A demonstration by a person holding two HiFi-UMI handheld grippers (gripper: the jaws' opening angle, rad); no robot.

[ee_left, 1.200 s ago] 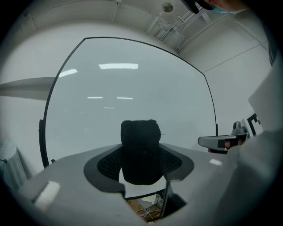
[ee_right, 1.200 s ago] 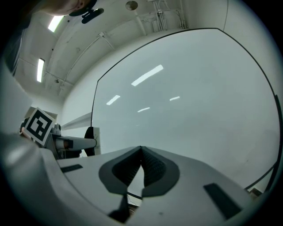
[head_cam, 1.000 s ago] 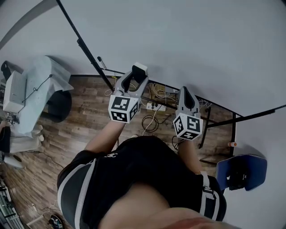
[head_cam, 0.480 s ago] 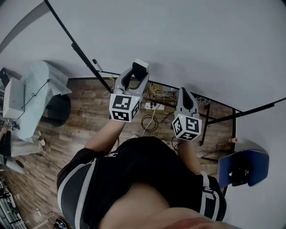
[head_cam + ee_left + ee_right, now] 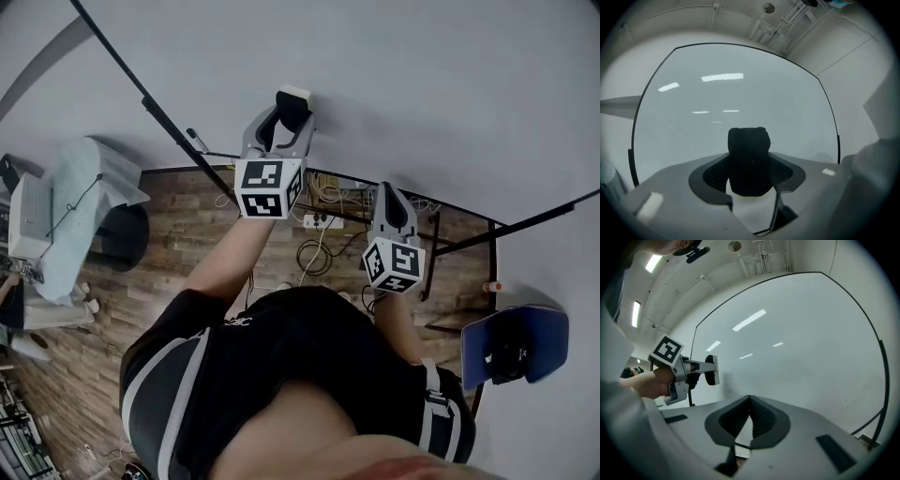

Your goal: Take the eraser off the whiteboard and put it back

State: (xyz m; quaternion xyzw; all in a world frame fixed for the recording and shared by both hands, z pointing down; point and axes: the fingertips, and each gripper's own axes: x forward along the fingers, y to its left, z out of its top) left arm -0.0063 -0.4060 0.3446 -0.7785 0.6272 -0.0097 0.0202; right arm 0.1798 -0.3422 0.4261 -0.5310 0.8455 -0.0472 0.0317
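The whiteboard [image 5: 422,94] fills the space ahead of me and both grippers point level at it. My left gripper [image 5: 284,117] is raised toward the board and shut on the eraser [image 5: 293,96], a black block with a white far face. In the left gripper view the eraser [image 5: 749,159] stands upright between the pads, in front of the whiteboard [image 5: 740,93]. The right gripper view shows the eraser [image 5: 711,370] close to the whiteboard [image 5: 797,343]; I cannot tell if it touches. My right gripper [image 5: 389,202] sits lower and to the right, its jaws shut and empty [image 5: 750,420].
Below the board are its black stand legs [image 5: 431,253], a power strip with tangled cables [image 5: 323,223] on the wooden floor and a small orange bottle [image 5: 489,287]. A blue chair [image 5: 514,347] stands at the right. A grey-covered table [image 5: 80,206] is at the left.
My left gripper has risen and moved toward the whiteboard with the eraser in it. The right gripper has shifted only slightly.
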